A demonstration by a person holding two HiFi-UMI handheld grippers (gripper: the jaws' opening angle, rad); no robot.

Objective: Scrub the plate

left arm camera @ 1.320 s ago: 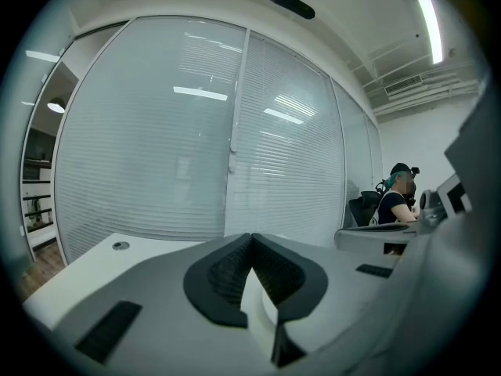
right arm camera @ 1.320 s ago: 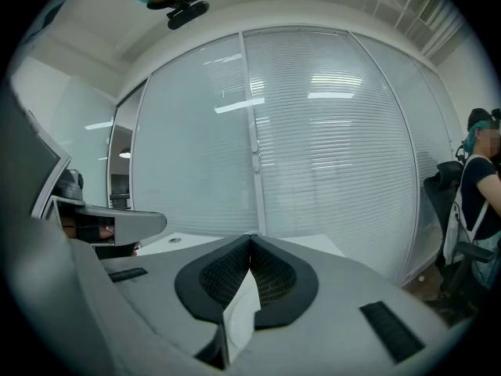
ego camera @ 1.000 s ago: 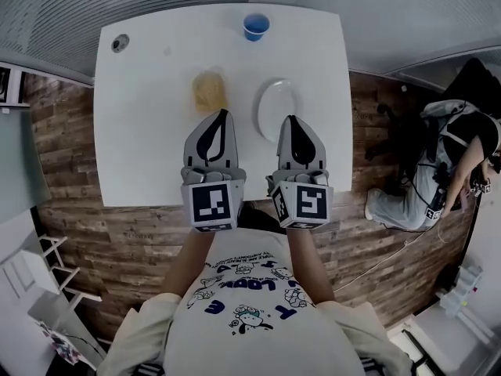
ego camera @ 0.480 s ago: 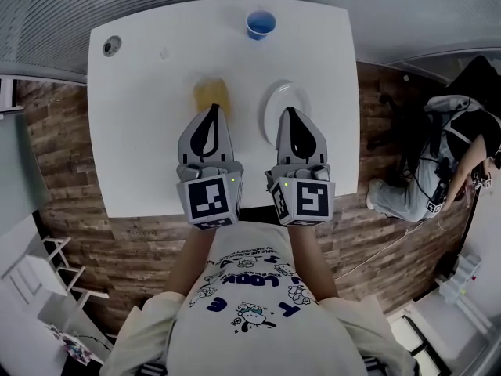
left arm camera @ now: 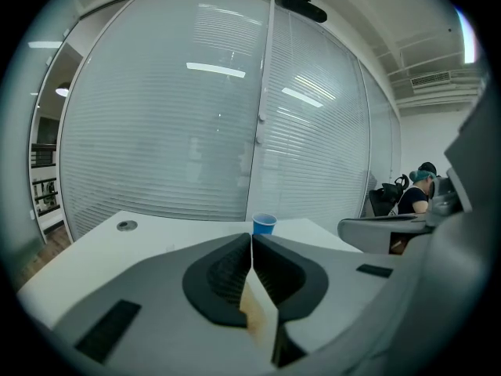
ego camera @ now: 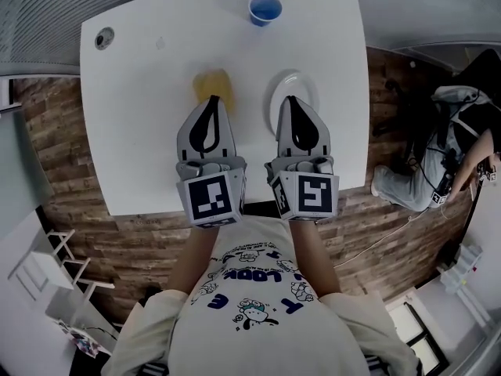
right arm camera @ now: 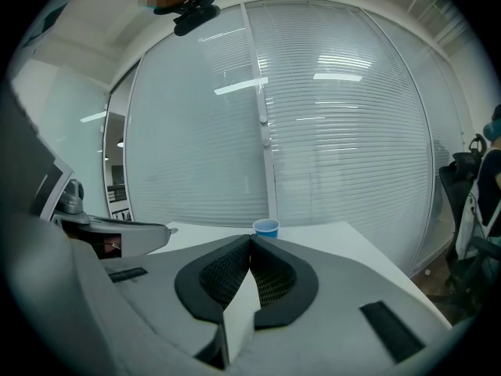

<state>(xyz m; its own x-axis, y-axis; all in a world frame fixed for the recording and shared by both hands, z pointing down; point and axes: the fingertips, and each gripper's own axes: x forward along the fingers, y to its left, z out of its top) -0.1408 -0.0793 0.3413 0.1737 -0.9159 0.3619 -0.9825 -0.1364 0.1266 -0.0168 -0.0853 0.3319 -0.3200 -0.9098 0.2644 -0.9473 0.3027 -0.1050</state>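
We hold both grippers with jaws together and empty — the left gripper (ego camera: 213,99) aimed at the yellow sponge (ego camera: 210,82), likely to pick it up, the right gripper (ego camera: 291,99) over the near edge of the white plate (ego camera: 300,83), likely to steady it on the table (ego camera: 133,131).

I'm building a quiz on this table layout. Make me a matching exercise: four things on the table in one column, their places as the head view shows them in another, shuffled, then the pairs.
Things
1. blue cup
2. white plate
3. yellow sponge
4. round fitting

Places
A. far left corner of the table
B. just beyond the tip of the left gripper
C. at the tip of the right gripper
D. middle of the far edge

Pairs: 1-D, 2-C, 3-B, 4-A
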